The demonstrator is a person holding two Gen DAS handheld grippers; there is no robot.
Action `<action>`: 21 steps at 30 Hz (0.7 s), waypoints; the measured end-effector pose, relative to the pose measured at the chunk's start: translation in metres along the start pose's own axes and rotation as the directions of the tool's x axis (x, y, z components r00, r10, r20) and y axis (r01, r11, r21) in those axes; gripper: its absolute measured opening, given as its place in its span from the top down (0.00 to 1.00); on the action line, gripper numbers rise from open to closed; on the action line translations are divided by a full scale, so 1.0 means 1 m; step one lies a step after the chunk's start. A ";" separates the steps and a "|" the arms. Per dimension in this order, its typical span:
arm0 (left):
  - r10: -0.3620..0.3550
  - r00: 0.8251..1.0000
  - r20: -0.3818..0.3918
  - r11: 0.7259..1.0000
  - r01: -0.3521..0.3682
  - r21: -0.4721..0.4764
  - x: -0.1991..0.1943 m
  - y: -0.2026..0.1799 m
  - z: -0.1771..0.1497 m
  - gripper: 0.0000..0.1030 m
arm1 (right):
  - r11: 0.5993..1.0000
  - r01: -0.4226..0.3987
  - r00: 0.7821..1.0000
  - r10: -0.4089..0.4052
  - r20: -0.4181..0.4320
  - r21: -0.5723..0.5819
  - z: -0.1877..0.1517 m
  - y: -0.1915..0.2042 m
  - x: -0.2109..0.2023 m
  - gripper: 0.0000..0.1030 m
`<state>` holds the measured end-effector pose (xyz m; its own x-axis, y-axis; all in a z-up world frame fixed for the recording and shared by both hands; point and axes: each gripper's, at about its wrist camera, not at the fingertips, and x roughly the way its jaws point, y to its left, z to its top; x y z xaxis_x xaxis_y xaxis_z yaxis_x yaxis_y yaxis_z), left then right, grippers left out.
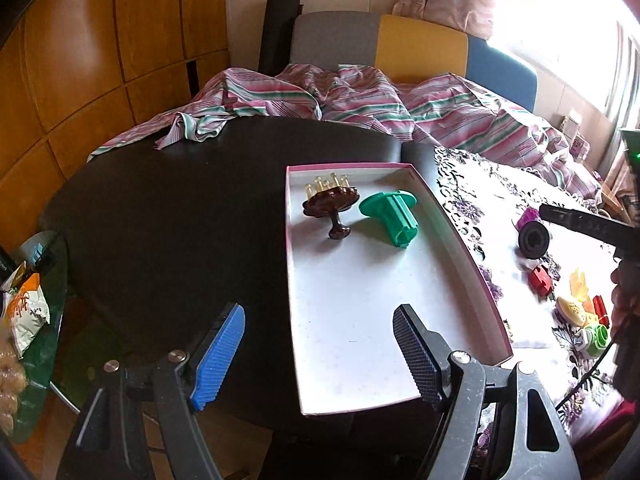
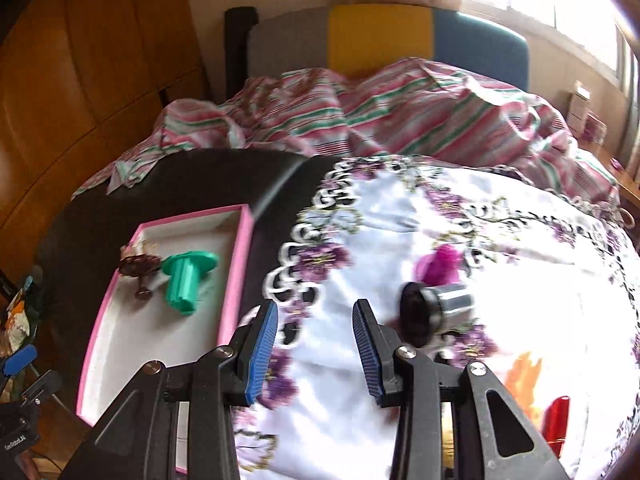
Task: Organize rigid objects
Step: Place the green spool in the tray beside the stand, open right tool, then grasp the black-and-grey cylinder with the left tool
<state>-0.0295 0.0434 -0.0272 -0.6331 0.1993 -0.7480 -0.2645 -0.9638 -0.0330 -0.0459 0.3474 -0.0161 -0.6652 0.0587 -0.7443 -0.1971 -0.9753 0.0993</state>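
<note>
Right wrist view: right tool (image 2: 315,346) spread wide and empty above white lace cloth with purple flowers (image 2: 400,216), black-and-silver cylindrical lens piece (image 2: 438,312) lying at two o'clock, just beside the right finger. Shallow pink-rimmed white cardboard tray (image 2: 236,276) at ten o'clock, already holding green plastic flanged peg (image 2: 188,280) and brown toy cake stand (image 2: 138,268). Left tool (image 1: 320,356) likewise spread, empty, hovering over the tray's near end on the dark tabletop (image 1: 180,208). Probably best: shift rightward, straddle the silver barrel across its width, close squarely to prevent rolling.
</note>
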 end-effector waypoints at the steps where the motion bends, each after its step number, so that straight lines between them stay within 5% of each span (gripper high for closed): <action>1: -0.003 1.000 -0.002 1.000 0.003 0.003 0.000 -0.001 0.000 0.25 | 1.000 0.011 1.000 -0.011 0.009 0.009 0.001 -0.009 -0.003 0.62; 7: -0.051 0.999 -0.010 0.998 0.051 0.035 0.002 -0.015 0.004 0.25 | 0.985 0.124 0.989 -0.132 0.065 0.118 0.007 -0.076 -0.016 0.62; 12: -0.100 0.995 -0.024 0.992 0.102 0.071 0.007 -0.039 0.016 0.25 | 0.929 0.224 0.968 -0.247 0.042 0.294 -0.008 -0.147 -0.011 0.62; 16: -0.128 0.990 -0.057 0.988 0.132 0.081 0.016 -0.063 0.026 0.25 | 0.860 0.222 0.972 -0.232 -0.035 0.460 -0.025 -0.188 -0.003 0.62; 21: -0.209 0.974 -0.086 0.962 0.221 0.163 0.032 -0.113 0.044 0.25 | 0.830 0.151 0.983 -0.185 0.008 0.537 -0.028 -0.204 -0.015 0.62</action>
<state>-0.0517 0.1667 -0.0181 -0.4986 0.3806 -0.7788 -0.5130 -0.8538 -0.0888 0.0242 0.5393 -0.0432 -0.6234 0.2396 -0.7443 -0.6511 -0.6862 0.3245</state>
